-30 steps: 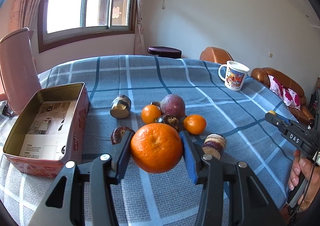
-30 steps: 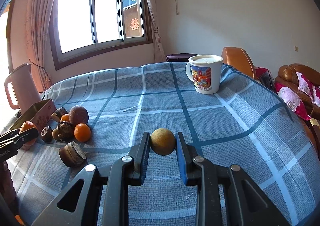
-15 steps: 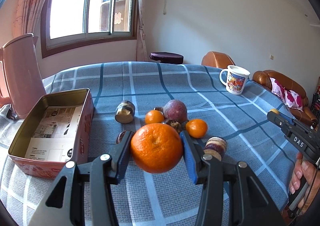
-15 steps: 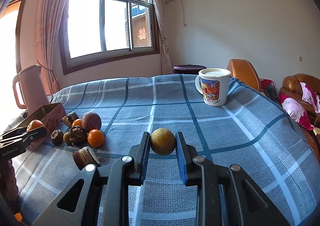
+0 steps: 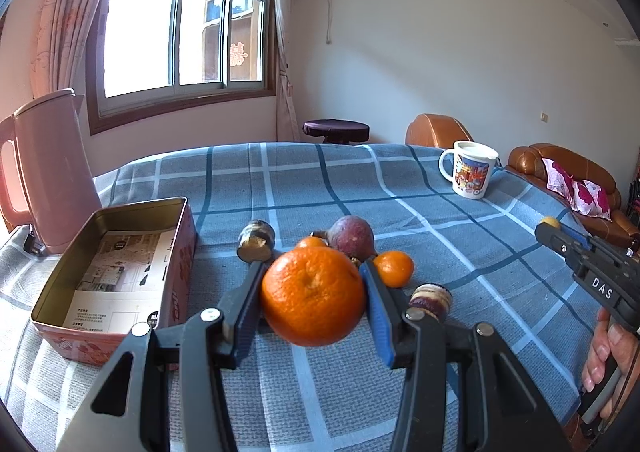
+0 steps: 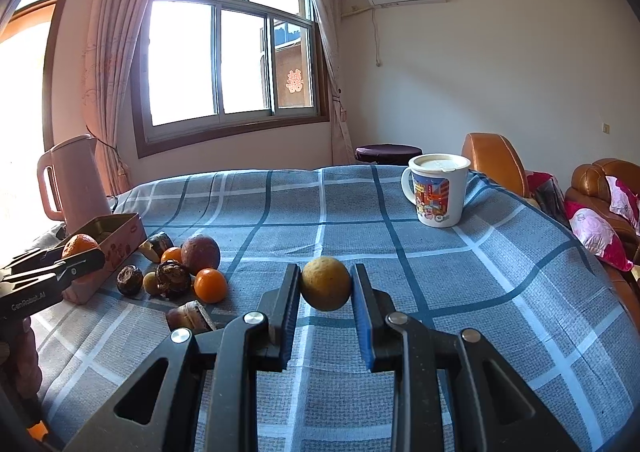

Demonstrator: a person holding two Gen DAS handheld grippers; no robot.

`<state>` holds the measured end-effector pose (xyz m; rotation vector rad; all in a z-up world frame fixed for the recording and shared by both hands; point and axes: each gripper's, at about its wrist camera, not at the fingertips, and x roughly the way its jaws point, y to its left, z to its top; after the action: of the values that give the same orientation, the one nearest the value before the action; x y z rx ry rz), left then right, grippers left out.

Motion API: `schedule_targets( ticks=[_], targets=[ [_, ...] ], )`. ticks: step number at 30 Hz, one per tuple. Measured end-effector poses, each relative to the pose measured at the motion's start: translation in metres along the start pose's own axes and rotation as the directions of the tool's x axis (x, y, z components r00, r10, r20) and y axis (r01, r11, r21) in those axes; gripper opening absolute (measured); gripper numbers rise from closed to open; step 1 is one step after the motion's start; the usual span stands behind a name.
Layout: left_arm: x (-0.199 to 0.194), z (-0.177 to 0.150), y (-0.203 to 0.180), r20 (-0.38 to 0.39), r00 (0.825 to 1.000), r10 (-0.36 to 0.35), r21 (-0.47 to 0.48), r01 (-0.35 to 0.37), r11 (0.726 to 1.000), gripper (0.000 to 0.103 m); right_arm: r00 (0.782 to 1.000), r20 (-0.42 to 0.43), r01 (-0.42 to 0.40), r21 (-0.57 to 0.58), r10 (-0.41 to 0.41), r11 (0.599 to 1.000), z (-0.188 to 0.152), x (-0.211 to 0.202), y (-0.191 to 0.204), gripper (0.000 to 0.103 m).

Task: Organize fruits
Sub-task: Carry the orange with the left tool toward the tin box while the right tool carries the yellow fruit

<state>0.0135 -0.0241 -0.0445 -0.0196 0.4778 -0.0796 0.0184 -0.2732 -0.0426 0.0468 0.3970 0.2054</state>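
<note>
Left gripper (image 5: 314, 294) gripped an orange (image 5: 313, 295), right gripper (image 6: 326, 290) a yellow fruit (image 6: 326, 289); tin (image 5: 120, 212) left of them held no fruit, pile (image 5: 352, 240) ahead remained.

Right hand-held gripper (image 6: 326, 306) clamps a yellowish fruit (image 6: 326, 288) above the blue plaid counter (image 6: 460, 276). Left hand-held gripper (image 6: 86, 258) at the left edge grips an orange (image 6: 79, 244) beside the tin (image 6: 120, 230). More fruit in a pile (image 6: 180, 272) near the tin; mug (image 6: 438, 190) at far right.
</note>
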Motion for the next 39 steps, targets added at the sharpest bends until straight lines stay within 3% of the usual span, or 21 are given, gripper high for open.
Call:
schedule_targets(
  ticks=[19, 39],
  targets=[
    [-0.02, 0.01, 0.007, 0.065, 0.997, 0.043, -0.002, -0.043, 0.999, 0.049, 0.998, 0.052, -0.041, -0.06, 0.044, 0.997, 0.017, -0.013, 0.029, 0.027],
    [-0.018, 0.014, 0.032, 0.054, 0.995, 0.089, -0.044, -0.087, 0.995, 0.049, 0.99, 0.036, -0.132, -0.126, 0.137, 0.983, 0.032, -0.001, 0.069, 0.027]
  ],
)
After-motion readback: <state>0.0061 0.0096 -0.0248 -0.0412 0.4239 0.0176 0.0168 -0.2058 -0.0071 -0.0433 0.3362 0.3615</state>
